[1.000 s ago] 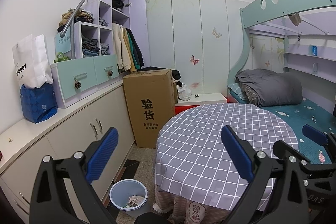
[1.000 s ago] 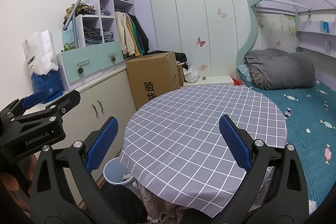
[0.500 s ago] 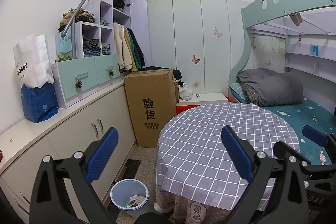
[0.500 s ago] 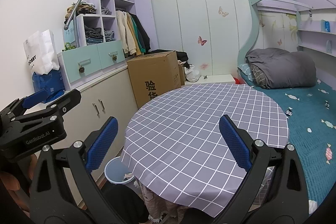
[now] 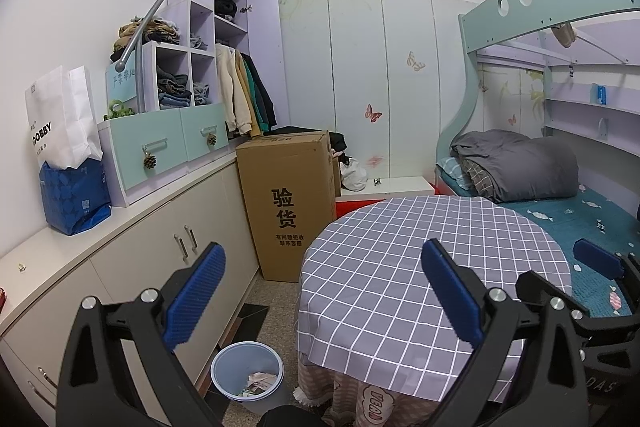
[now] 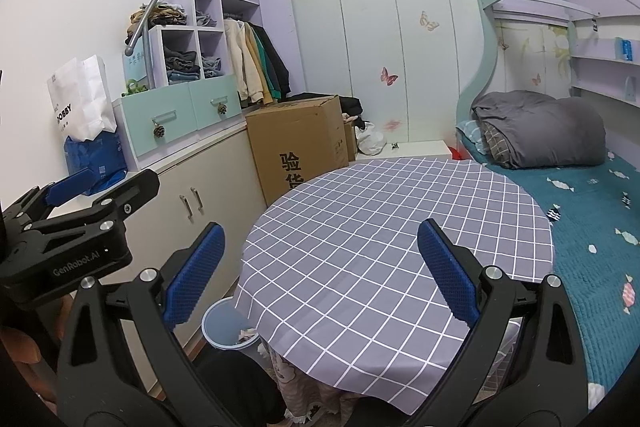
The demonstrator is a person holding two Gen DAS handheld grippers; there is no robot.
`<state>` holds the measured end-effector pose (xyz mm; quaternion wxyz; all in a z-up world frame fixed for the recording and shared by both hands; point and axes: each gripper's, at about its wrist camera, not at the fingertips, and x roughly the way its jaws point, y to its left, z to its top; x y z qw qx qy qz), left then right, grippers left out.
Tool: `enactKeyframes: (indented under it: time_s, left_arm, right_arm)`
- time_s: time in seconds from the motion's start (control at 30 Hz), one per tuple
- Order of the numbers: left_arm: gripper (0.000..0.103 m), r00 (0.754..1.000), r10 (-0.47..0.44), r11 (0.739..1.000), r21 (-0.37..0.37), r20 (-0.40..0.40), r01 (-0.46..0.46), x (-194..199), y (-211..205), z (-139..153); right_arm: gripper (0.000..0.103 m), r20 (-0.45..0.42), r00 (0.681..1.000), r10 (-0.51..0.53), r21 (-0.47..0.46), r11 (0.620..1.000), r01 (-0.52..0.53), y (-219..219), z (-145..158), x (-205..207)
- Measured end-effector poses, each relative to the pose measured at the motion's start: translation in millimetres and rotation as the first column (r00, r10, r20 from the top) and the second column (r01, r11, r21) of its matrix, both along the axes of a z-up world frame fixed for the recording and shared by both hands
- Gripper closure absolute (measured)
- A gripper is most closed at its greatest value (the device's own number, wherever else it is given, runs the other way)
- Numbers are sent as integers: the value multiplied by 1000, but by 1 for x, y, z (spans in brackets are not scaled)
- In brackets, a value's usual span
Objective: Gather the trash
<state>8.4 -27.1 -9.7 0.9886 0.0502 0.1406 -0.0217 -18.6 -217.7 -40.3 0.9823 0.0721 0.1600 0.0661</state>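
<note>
We hold the left gripper (image 5: 320, 291) and the right gripper (image 6: 318, 273) spread wide, both empty, above the checked tablecloth (image 5: 420, 267). At seven o'clock on the floor, a bin (image 5: 248, 373) holds paper scraps (image 5: 260, 381). At eleven o'clock stands a cardboard box (image 5: 290, 203); at two o'clock, the bunk bed (image 5: 560, 187).

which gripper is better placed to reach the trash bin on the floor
Left, probably. The left gripper sees the whole bin beside the table; from the right gripper the tablecloth half hides it.
</note>
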Motion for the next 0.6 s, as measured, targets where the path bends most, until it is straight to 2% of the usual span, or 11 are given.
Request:
enactKeyframes:
  time_s: [0.37,0.6]
  left_arm:
    - [7,1000,-6,1000,13,-14,6,11,2,-4]
    - [7,996,3,1000,21,-91,-1,38,-7,-24]
  right_arm:
    - [8,-16,1000,11,9,1000,-11,-3,-5,9]
    - [8,-71,997,5,38,999,-2,-18,-26,27]
